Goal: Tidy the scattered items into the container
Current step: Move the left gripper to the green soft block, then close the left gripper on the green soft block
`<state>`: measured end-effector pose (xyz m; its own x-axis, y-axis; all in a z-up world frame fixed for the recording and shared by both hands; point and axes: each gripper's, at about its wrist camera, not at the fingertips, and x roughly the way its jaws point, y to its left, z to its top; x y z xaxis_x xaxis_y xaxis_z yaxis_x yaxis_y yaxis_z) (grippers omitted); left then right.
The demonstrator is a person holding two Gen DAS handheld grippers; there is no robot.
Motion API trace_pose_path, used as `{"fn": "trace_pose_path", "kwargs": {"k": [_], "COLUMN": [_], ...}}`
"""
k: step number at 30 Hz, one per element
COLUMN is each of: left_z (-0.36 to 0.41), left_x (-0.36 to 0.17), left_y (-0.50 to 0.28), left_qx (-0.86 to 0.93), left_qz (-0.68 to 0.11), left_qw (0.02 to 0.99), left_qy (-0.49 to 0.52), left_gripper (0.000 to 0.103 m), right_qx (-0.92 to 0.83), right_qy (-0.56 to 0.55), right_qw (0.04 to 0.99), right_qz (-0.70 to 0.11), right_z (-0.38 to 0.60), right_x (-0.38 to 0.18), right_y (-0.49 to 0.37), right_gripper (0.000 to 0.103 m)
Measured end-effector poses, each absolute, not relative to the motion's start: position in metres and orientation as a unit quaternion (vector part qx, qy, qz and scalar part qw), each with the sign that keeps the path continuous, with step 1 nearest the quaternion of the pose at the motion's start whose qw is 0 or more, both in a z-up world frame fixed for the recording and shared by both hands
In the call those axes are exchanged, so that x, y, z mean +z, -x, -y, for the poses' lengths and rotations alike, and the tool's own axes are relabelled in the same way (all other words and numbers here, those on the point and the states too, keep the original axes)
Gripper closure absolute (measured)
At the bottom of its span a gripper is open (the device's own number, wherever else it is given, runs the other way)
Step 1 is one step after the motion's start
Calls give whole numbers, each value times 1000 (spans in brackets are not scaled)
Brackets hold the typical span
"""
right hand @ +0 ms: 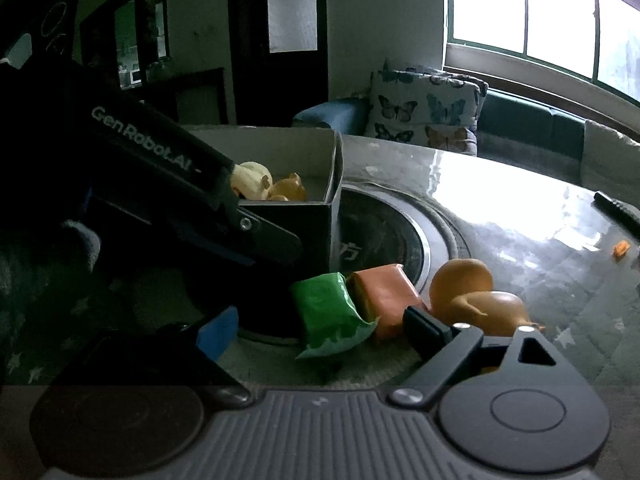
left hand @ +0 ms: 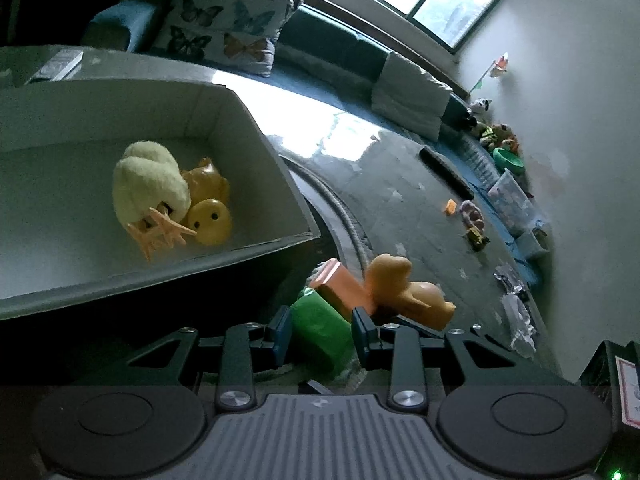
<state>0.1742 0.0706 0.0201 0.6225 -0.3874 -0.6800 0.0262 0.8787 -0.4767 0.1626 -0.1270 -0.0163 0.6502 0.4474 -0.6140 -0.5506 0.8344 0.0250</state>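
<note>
The open cardboard box (left hand: pixel 276 160) stands at the left and holds a pale yellow plush (left hand: pixel 148 184) and orange toys (left hand: pixel 210 220). In front of it on the table lie a green packet (left hand: pixel 320 328), an orange packet (left hand: pixel 344 286) and an orange gourd-shaped toy (left hand: pixel 404 292). My left gripper (left hand: pixel 320 336) is open, with the green packet showing between its fingers. In the right wrist view the left gripper (right hand: pixel 288 248) hangs just above and behind the green packet (right hand: pixel 324 308), apart from it. My right gripper (right hand: pixel 322 334) is wide open around the green and orange packets (right hand: pixel 384 296), with the gourd toy (right hand: pixel 464 288) just beyond its right finger.
A dark round inset (right hand: pixel 384 232) sits in the glossy table beside the box. Farther off lie a black remote (left hand: pixel 446 172), a small orange piece (left hand: pixel 450 206) and a toy vehicle (left hand: pixel 478 238). A sofa with a butterfly cushion (left hand: pixel 224 20) runs behind the table.
</note>
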Motion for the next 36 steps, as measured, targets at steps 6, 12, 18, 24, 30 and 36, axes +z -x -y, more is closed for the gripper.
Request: {"fn": "trace_pose_path", "kwargs": {"k": [6, 12, 18, 24, 30, 36], "left_z": [-70, -71, -73, -71, -65, -60], "left_x": [12, 4, -1, -2, -2, -2], "left_y": [-182, -190, -192, -191, -191, -192], "left_qx": [-121, -114, -105, -97, -92, -82], "left_qz": [-412, -413, -420, -426, -437, -446], "left_qw": [871, 867, 863, 860, 856, 858], "left_qy": [238, 255, 261, 264, 259, 243], "left_gripper": [67, 67, 67, 67, 67, 67], "right_qx": [274, 268, 267, 274, 274, 273], "right_qy": [84, 103, 117, 111, 100, 99], "right_qw": [902, 902, 897, 893, 892, 891], "right_qz": [-322, -321, -332, -338, -345, -348], "right_z": [120, 114, 112, 111, 107, 104], "right_x": [-23, -25, -24, -23, -26, -31], "right_y": [-172, -173, -167, -155, -159, -156], "right_gripper": [27, 39, 58, 58, 57, 58]}}
